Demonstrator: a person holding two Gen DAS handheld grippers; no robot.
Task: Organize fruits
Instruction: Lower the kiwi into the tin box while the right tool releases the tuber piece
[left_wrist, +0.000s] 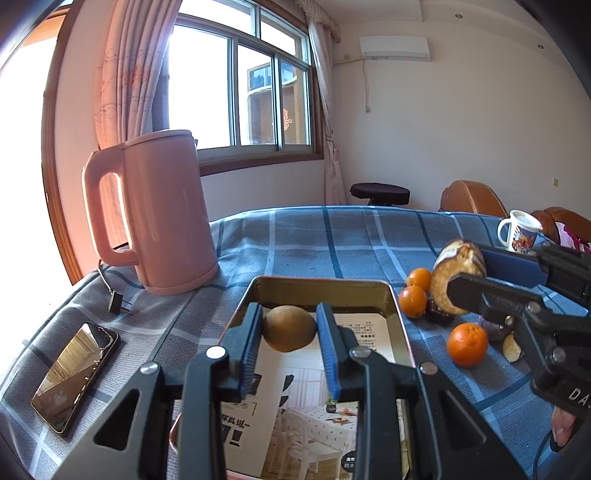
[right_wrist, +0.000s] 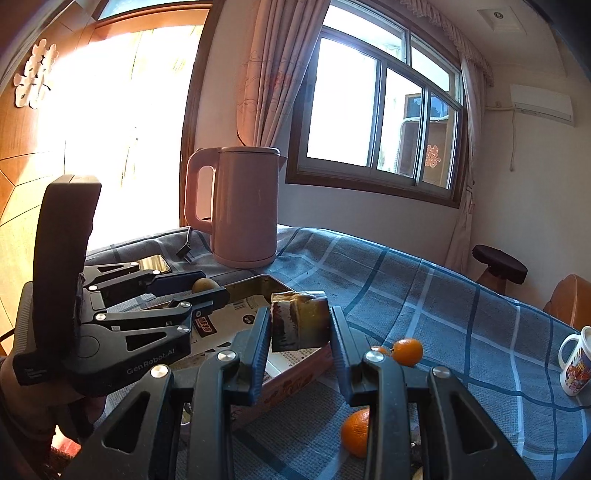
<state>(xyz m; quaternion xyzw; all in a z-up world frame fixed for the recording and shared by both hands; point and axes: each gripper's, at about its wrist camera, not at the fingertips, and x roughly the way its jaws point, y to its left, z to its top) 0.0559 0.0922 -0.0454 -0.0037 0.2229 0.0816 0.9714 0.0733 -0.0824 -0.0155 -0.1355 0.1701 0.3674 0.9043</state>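
My left gripper (left_wrist: 290, 325) is shut on a round brown fruit (left_wrist: 290, 328) and holds it inside the open metal tin (left_wrist: 392, 295); the fruit also shows in the right wrist view (right_wrist: 205, 284). My right gripper (right_wrist: 300, 326) is shut on a wrapped cake-like piece (right_wrist: 300, 325) and holds it just above the tin's right edge (right_wrist: 306, 363); the piece shows in the left wrist view (left_wrist: 456, 275). Three small oranges (left_wrist: 467, 344) lie on the blue checked cloth right of the tin, with dark fruits among them.
A pink kettle (left_wrist: 155, 214) stands behind the tin at the left, its plug (left_wrist: 117, 301) on the cloth. A phone (left_wrist: 75, 374) lies at the left. A printed mug (left_wrist: 519, 230) stands at the far right. A printed paper (left_wrist: 314, 406) lines the tin.
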